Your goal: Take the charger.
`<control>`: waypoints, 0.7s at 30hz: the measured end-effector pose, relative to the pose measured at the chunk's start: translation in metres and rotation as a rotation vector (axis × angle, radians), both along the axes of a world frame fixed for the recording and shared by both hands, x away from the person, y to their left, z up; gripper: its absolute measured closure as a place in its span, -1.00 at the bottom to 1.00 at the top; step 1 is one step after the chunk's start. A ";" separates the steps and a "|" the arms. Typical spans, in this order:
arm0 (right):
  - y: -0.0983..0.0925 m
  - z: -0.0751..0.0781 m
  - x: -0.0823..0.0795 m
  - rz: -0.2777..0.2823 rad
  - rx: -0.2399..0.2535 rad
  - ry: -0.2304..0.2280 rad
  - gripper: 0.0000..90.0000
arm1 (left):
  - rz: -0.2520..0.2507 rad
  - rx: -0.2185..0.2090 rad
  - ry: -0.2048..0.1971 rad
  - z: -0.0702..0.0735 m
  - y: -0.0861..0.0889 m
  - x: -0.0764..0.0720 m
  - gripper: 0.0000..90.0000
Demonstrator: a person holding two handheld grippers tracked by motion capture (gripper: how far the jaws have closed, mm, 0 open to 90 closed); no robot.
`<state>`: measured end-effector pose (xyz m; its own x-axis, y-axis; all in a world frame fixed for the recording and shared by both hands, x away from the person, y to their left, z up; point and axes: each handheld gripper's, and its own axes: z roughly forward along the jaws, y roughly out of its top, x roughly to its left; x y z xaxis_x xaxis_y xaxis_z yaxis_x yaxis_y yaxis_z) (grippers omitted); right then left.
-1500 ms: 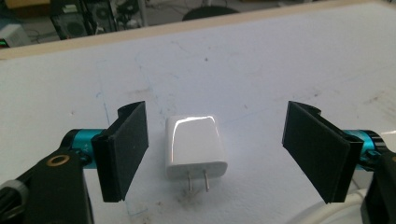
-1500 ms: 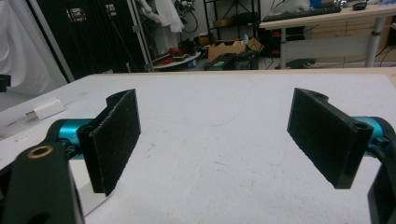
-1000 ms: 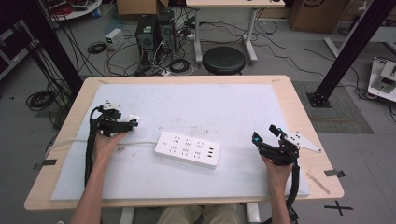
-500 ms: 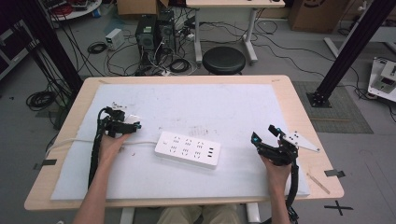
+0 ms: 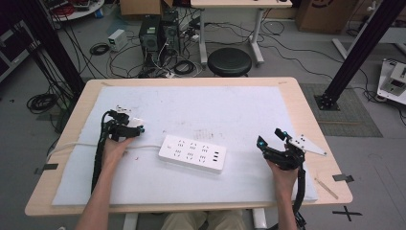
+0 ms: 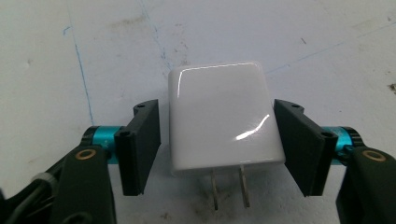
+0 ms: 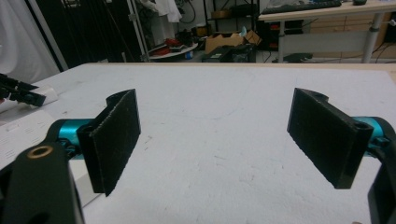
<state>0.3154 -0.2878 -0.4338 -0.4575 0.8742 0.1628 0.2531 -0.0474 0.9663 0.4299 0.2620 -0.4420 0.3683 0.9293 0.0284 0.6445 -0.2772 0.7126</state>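
A white plug adapter (image 6: 224, 116) lies flat on the white mat with its two prongs toward the camera. My left gripper (image 6: 217, 149) straddles it. Its jaws have just been closing with the adapter between them. A thin gap still shows at the left pad (image 6: 140, 144), while the right pad (image 6: 299, 144) is at the adapter's side. In the high view the left gripper (image 5: 135, 125) sits at the mat's left, by the adapter (image 5: 138, 120). A white power strip (image 5: 192, 153) lies mid-table. My right gripper (image 5: 270, 138) rests open at the right, nothing between its jaws (image 7: 219, 140).
The strip's white cable (image 5: 72, 146) runs left off the table past the left forearm. The white mat (image 5: 215, 108) covers most of the wooden table (image 5: 306, 110). A black stool (image 5: 230, 60) and floor cables lie beyond the far edge.
The left gripper has edged slightly right toward the power strip and its jaws have drawn in around the adapter. The right gripper has not moved.
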 end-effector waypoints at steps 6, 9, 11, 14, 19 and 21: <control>0.000 0.000 0.000 -0.002 -0.003 -0.002 -0.61 | -0.009 0.009 0.004 0.000 -0.001 0.000 -0.12; 0.000 0.000 0.000 -0.004 -0.005 -0.004 -0.61 | -0.012 0.001 0.008 0.000 0.000 0.000 -0.06; 0.000 0.000 0.000 -0.003 -0.007 -0.008 -0.61 | -0.012 -0.001 0.008 0.000 0.000 0.000 -0.06; 0.000 0.000 0.000 -0.003 -0.007 -0.007 -0.61 | -0.011 0.000 0.007 0.000 -0.001 0.000 -0.06; 0.001 0.000 0.000 -0.002 -0.002 -0.001 -0.61 | -0.007 -0.003 0.007 0.000 0.000 0.000 -0.06; 0.001 0.000 -0.001 0.001 -0.001 -0.001 -0.61 | -0.003 -0.001 0.007 0.000 -0.001 -0.001 -0.06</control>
